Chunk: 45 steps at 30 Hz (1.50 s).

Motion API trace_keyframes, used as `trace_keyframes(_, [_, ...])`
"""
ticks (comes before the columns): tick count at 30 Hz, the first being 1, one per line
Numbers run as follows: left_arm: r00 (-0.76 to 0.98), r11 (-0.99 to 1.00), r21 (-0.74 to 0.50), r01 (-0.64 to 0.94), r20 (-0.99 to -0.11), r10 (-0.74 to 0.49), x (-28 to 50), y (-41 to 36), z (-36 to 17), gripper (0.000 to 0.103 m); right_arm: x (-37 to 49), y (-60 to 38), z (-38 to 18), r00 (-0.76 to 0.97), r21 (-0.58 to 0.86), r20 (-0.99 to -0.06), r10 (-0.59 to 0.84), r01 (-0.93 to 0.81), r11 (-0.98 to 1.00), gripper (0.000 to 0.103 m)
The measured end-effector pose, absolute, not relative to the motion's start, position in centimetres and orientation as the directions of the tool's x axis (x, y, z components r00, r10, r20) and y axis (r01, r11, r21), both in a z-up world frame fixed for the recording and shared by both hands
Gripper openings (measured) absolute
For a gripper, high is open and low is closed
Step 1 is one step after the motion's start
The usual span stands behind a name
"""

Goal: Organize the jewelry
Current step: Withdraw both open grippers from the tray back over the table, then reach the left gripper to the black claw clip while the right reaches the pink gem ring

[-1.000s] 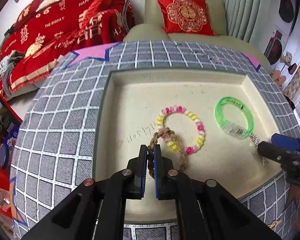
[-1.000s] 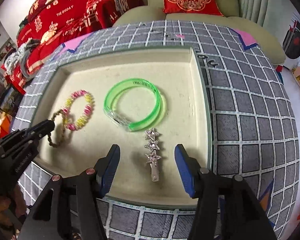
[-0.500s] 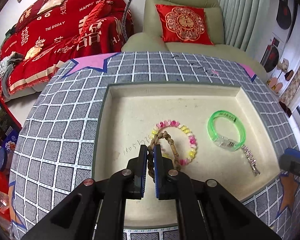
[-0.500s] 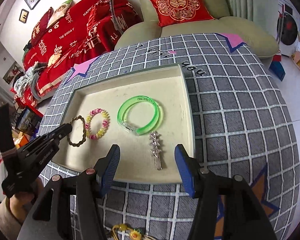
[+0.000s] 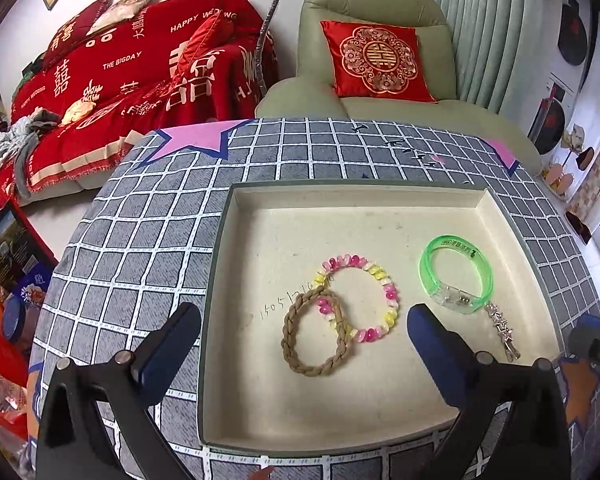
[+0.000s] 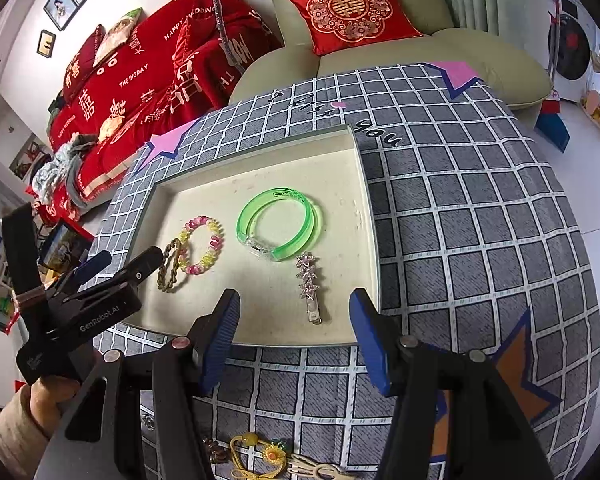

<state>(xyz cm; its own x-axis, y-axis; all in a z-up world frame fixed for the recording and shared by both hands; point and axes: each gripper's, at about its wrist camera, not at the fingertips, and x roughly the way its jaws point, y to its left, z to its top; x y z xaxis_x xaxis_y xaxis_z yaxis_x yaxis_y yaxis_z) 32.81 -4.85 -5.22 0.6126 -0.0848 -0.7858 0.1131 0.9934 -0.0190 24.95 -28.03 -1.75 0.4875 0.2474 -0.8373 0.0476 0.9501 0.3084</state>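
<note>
Brown braided bracelet (image 5: pixel 315 334), overlapping beaded one (image 5: pixel 370 298)

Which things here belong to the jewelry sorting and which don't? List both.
Job: tray, braided bracelet, beaded bracelet, green bangle, star hair clip, loose trinkets on the cloth.
Lying about: red cushion, red blanket, armchair.
</note>
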Motion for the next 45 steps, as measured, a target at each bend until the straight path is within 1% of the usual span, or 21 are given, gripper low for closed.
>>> trace_keyframes(2, [0.616,0.994,-0.016,0.108,-0.784,-0.08,32.9,-4.8,-5.4,0.103,24.8,-28.1,-1.8,0.485,0.315,-0.837,0.252,0.051,0.948,0.061])
trace_keyframes(3, [0.618,0.994,-0.014,0.106,-0.782,-0.077,32.9,-4.7,-5.6,0.103,24.6,-28.1,-1.8,0.485,0.316,-0.837,0.254,0.051,0.947,0.063])
trace_keyframes(4, [0.622,0.994,-0.015,0.104,-0.779,-0.077,32.8,-4.7,-5.6,0.103,24.5,-28.1,-1.8,0.483,0.317,-0.837,0.256,0.048,0.947,0.071])
trace_keyframes(6, [0.631,0.996,-0.008,0.088,-0.773,-0.062,32.4,-4.3,-5.7,0.103,24.1,-28.1,-1.8,0.488,0.319,-0.834,0.257,0.046,0.947,0.083])
trace_keyframes(8, [0.644,0.997,0.005,0.082,-0.764,-0.049,31.9,-4.0,-5.7,0.103,23.6,-28.3,-1.8,0.499,0.326,-0.827,0.259,0.05,0.944,0.083])
trace_keyframes(11, [0.664,0.997,0.025,0.076,-0.747,-0.031,31.0,-3.4,-5.4,0.103,22.6,-28.7,-1.9,0.512,0.36,-0.812,0.281,0.06,0.931,0.087])
trace_keyframes(13, [0.667,0.996,0.024,0.09,-0.744,-0.043,30.1,-2.5,-4.4,0.103,22.0,-28.9,-1.9,0.52,0.359,-0.809,0.274,0.068,0.931,0.103])
trace_keyframes(17, [0.659,0.992,0.025,0.128,-0.749,-0.066,27.4,-1.4,-3.1,0.103,20.4,-28.7,-1.8,0.518,0.353,-0.809,0.278,0.051,0.934,0.103])
trace_keyframes(23, [0.654,0.993,-0.002,0.118,-0.752,-0.08,21.2,0.6,-2.2,0.103,17.7,-28.0,-2.0,0.481,0.333,-0.831,0.278,0.033,0.942,0.103])
trace_keyframes(27, [0.623,0.996,-0.028,0.089,-0.778,-0.078,17.7,3.0,-3.5,0.103,15.6,-27.2,-2.5,0.457,0.337,-0.841,0.291,0.021,0.941,0.103])
trace_keyframes(30, [0.611,0.998,-0.012,0.067,-0.79,-0.051,15.2,4.3,-4.6,0.103,13.7,-26.3,-3.2,0.434,0.344,-0.847,0.308,0.005,0.939,0.103])
trace_keyframes(33, [0.589,0.997,-0.009,0.07,-0.807,-0.049,13.5,5.7,-5.9,0.103,12.0,-25.4,-4.0,0.413,0.34,-0.855,0.313,-0.009,0.941,0.103])
trace_keyframes(39, [0.579,0.995,0.031,0.099,-0.815,-0.032,11.4,6.4,-7.0,0.103,8.9,-23.4,-5.6,0.382,0.284,-0.881,0.28,-0.047,0.958,0.103])
trace_keyframes(45, [0.569,0.99,0.049,0.129,-0.822,-0.034,11.1,5.3,-8.0,0.103,6.5,-22.3,-7.1,0.349,0.241,-0.903,0.25,-0.068,0.968,0.103])
